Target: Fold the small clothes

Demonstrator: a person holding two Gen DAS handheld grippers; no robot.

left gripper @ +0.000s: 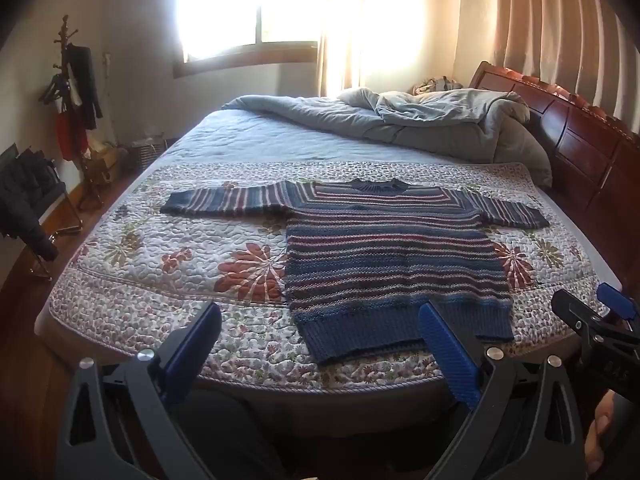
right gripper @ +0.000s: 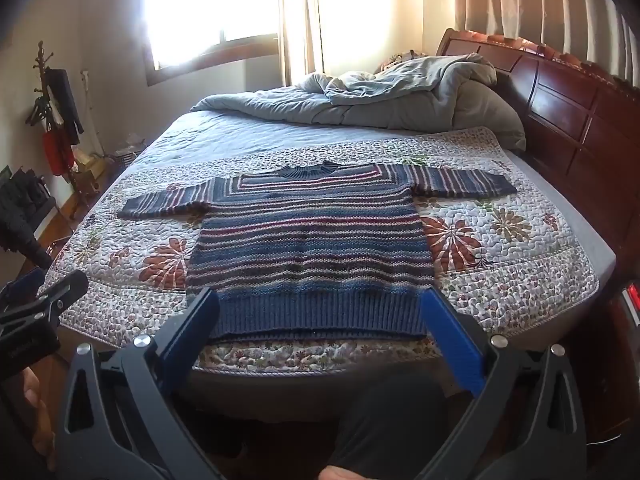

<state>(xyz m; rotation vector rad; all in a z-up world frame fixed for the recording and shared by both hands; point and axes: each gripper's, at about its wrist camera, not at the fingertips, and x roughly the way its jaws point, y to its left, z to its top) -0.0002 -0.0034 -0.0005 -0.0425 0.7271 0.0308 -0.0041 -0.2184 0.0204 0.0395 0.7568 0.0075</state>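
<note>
Lying flat and face up on the floral quilt (right gripper: 520, 280), the striped sweater (right gripper: 312, 248) serves as the landmark, its ribbed hem toward the near edge of the bed and both sleeves stretched straight out. Far left of the sweater, a coat rack (right gripper: 52, 120) hung with dark and red clothes stands against the wall. Nearer, left of the hem, the left gripper (left gripper: 320, 344) hovers short of the bed edge with its blue pads spread wide apart and nothing between them. Beyond the sweater's collar, a rumpled grey duvet (right gripper: 360, 96) is heaped below the bright window (right gripper: 208, 12). In front of the hem, the right gripper (right gripper: 320, 332) is likewise spread wide, framing the hem without touching it. Right of the sweater, past the sleeve, runs the red wooden headboard (right gripper: 560, 108).
</note>
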